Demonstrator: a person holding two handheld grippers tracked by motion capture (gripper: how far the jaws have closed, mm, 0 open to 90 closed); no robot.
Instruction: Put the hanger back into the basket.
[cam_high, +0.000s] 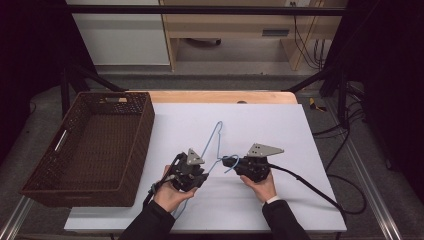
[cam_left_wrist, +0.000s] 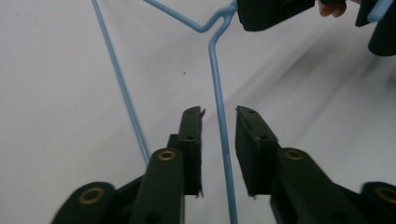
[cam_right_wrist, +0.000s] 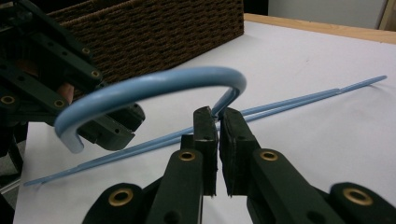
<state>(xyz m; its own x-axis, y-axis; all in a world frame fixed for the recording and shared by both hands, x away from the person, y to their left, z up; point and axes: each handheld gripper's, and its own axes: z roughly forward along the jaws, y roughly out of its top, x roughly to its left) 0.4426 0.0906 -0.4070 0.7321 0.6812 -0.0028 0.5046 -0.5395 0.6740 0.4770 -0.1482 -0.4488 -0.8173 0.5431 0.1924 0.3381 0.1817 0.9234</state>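
Observation:
A light blue wire hanger (cam_high: 212, 139) lies on the white table mat (cam_high: 280, 135). In the right gripper view my right gripper (cam_right_wrist: 215, 113) is shut on the hanger's neck, just below the curved hook (cam_right_wrist: 154, 86), which arcs up and to the left. In the high view that right gripper (cam_high: 229, 161) sits right of the table's centre. My left gripper (cam_left_wrist: 218, 113) is open, and one straight wire of the hanger (cam_left_wrist: 220, 116) runs between its jaws without being pinched. From above, the left gripper (cam_high: 203, 173) is close beside the right one, both near the table's front.
A dark brown woven basket (cam_high: 146, 131) stands at the table's left, also seen as a basket wall (cam_right_wrist: 163, 32) behind the left gripper. Black cables trail off the table's right side. The wooden table edge (cam_high: 225, 96) runs along the back.

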